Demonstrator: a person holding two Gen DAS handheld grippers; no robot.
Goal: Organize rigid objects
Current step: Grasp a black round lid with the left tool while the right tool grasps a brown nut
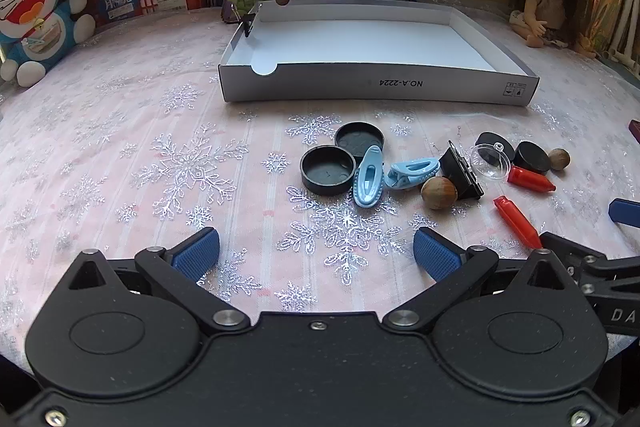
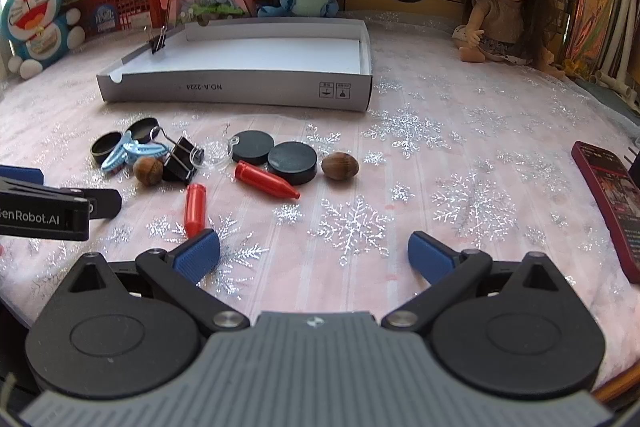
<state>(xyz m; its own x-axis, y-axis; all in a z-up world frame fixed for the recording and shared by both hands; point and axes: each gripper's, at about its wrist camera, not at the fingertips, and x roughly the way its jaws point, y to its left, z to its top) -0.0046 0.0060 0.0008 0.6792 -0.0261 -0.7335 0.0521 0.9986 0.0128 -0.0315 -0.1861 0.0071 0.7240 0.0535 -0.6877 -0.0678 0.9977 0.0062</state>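
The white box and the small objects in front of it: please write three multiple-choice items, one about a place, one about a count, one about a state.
1. Where is the binder clip that stands upright?
A. on the box's left wall
B. inside the red crate
C. under the doll

2. How many red bullet-shaped pieces lie on the cloth?
A. one
B. two
C. four

3. How do both grippers stand?
A. shut on a nut
B. shut on nothing
C. open, holding nothing

Answers:
1 A, the binder clip grips the wall of the white box.
2 B, one red piece and another.
3 C, the left gripper and right gripper are spread wide.
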